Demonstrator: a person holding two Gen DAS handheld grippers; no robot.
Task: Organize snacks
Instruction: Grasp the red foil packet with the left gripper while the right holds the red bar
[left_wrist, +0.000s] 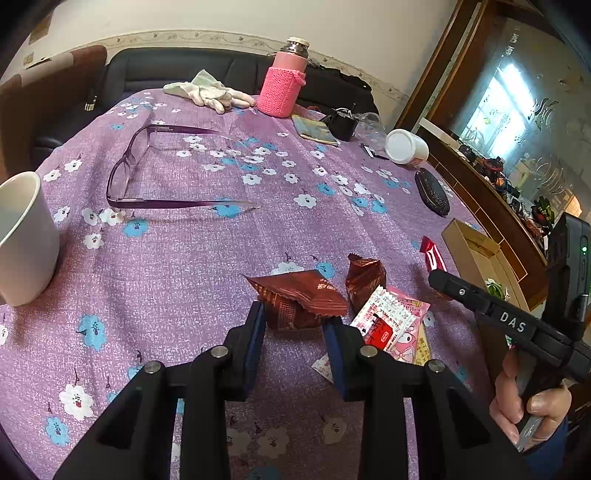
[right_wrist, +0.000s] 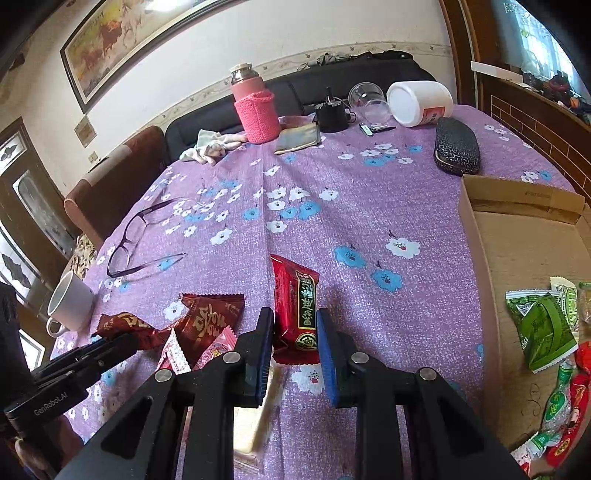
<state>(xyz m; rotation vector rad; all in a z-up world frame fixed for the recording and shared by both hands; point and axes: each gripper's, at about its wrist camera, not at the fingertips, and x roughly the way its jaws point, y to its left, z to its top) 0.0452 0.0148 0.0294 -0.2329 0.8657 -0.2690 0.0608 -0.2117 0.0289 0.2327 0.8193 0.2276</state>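
Surface (right_wrist: 369, 206): round, purple floral cloth; dark sofa (left_wrist: 177, 68) behind. Left gripper (left_wrist: 295, 319) fingers pinch crinkly brown foil packet (left_wrist: 299, 295); right gripper (right_wrist: 295, 326) fingers pinch glossy red packet (right_wrist: 295, 299). Cardboard box (right_wrist: 517, 236) at right holds green snacks (right_wrist: 539, 325)

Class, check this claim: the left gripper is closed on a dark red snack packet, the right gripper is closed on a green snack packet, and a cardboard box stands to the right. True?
Not quite. The right gripper is closed on a red snack packet, as the right wrist view shows; the green packets already lie in the cardboard box. The left gripper does hold a dark red snack packet.
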